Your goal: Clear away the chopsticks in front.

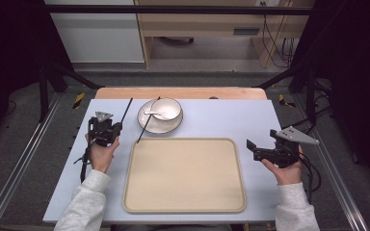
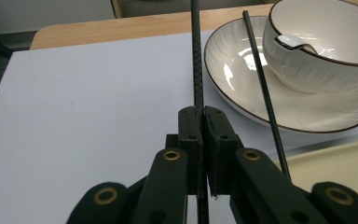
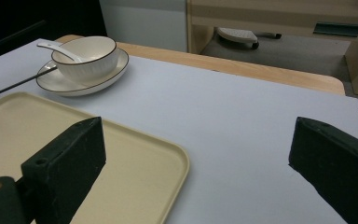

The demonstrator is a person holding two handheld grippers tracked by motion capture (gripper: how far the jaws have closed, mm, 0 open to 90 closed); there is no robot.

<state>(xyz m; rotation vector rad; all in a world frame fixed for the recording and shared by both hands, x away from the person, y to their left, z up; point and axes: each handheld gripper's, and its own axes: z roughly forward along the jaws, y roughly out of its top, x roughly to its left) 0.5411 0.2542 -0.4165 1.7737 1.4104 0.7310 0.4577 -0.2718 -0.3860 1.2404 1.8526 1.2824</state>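
My left gripper (image 1: 117,126) (image 2: 203,112) is shut on a thin black chopstick (image 1: 126,109) (image 2: 196,56), which points away toward the table's far side, left of the plate. A second black chopstick (image 1: 147,121) (image 2: 261,79) (image 3: 23,81) leans across the left rim of a white plate (image 1: 160,130) (image 2: 233,70) (image 3: 107,77). On the plate stands a white bowl (image 1: 166,108) (image 2: 326,56) (image 3: 88,58) with a white spoon (image 1: 153,113) (image 2: 293,43) (image 3: 58,49) in it. My right gripper (image 1: 253,149) (image 3: 196,154) is open and holds nothing, just right of the tray.
A large beige tray (image 1: 185,175) (image 2: 335,158) (image 3: 121,158) lies at the front middle of the pale blue table cover (image 1: 231,120). Bare wood edges the table's far side (image 1: 183,93). Black frame rails run along both sides.
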